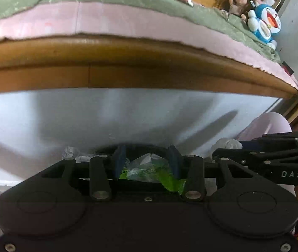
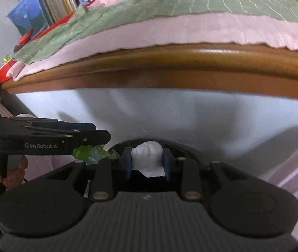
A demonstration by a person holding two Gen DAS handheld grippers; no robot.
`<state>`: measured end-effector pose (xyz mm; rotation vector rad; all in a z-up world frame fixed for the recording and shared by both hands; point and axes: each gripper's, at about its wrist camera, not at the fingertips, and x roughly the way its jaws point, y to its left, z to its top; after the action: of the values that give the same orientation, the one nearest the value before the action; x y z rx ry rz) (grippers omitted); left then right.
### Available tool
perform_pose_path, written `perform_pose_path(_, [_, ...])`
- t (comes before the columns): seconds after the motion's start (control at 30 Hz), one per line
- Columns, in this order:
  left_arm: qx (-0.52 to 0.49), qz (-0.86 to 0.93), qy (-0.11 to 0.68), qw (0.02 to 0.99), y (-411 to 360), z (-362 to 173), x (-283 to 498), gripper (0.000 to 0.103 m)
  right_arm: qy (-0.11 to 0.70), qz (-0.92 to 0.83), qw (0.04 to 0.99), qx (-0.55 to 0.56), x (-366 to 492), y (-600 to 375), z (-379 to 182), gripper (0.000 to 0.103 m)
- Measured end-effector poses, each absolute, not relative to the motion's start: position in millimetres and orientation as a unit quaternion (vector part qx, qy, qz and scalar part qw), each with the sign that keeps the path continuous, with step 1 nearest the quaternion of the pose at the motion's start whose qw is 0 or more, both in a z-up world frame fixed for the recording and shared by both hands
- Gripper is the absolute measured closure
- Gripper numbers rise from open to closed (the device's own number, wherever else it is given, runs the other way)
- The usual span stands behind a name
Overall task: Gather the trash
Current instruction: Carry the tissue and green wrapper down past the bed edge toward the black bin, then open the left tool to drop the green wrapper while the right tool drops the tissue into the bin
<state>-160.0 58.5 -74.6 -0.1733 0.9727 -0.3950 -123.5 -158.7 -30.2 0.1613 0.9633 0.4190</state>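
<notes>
Two tongs side by side, left tongs (image 1: 147, 161) pinching green wrapper (image 1: 149, 171), right tongs (image 2: 148, 163) clamping white tissue wad (image 2: 148, 160)

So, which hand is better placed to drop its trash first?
Right, narrowly. The right gripper has its jaws shut on a compact white tissue, centred above a dark rim in its own view. The left gripper holds a green wrapper that hangs loosely, and could snag.

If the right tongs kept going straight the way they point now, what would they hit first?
Probably the bin's dark rim just ahead; the right tongs hold a white tissue wad. Beyond it is the bed's white side panel. Depth is unclear.
</notes>
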Motion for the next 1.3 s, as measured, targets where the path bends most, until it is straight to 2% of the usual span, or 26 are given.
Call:
perform_pose_path(0.13, [-0.08, -0.179, 0.469, 0.861, 56.1, -79.5, -151.3, 0.059, 0.467, 0.19, 0.86, 0.084, -119.2, -161.6, -34.0, 0.067])
perform_pose_path(0.2, [-0.076, -0.18, 0.47, 0.861, 55.6, -80.9, -147.5, 0.055, 0.468, 0.186, 0.86, 0.084, -117.0, -162.1, -35.1, 0.067])
perform_pose_path(0.33, [-0.075, -0.172, 0.472, 0.861, 54.0, -81.2, -141.5, 0.019, 0.468, 0.182, 0.861, 0.083, -113.9, -162.6, -34.8, 0.067])
perform_pose_path(0.4, [-0.073, -0.166, 0.474, 0.861, 55.1, -81.9, -139.0, 0.016, 0.467, 0.182, 0.861, 0.084, -112.4, -162.5, -35.0, 0.067])
perform_pose_path(0.53, [-0.063, -0.153, 0.483, 0.86, 55.0, -85.3, -135.1, 0.002, 0.472, 0.185, 0.858, 0.085, -107.4, -159.7, -38.2, 0.067])
perform_pose_path(0.67, [-0.029, -0.139, 0.49, 0.86, 48.5, -89.2, -134.7, 0.0, 0.478, 0.189, 0.854, 0.085, -107.9, -161.3, -41.1, 0.067])
perform_pose_path(1.0, [-0.061, -0.122, 0.497, 0.857, 54.0, -89.5, -133.8, 0.0, 0.49, 0.199, 0.845, 0.074, -100.4, -157.1, -47.8, 0.065])
perform_pose_path(1.03, [-0.062, -0.123, 0.498, 0.856, 53.7, -89.3, -133.3, 0.0, 0.49, 0.202, 0.845, 0.074, -99.7, -156.1, -47.6, 0.052])
perform_pose_path(1.07, [-0.062, -0.123, 0.499, 0.856, 53.3, -89.1, -132.7, 0.0, 0.49, 0.204, 0.845, 0.07, -98.8, -155.1, -47.0, 0.044])
perform_pose_path(1.13, [-0.062, -0.121, 0.5, 0.855, 58.0, -89.6, -135.0, 0.0, 0.487, 0.205, 0.847, 0.058, -99.0, -152.4, -45.6, 0.008])
perform_pose_path(1.2, [-0.063, -0.117, 0.503, 0.854, 59.3, -90.3, -134.3, 0.0, 0.485, 0.191, 0.852, 0.044, -99.2, -149.3, -45.0, 0.0])
perform_pose_path(1.3, [-0.067, -0.112, 0.504, 0.853, 58.7, -89.8, -132.4, 0.0, 0.496, 0.182, 0.848, 0.045, -96.6, -148.7, -48.1, 0.0])
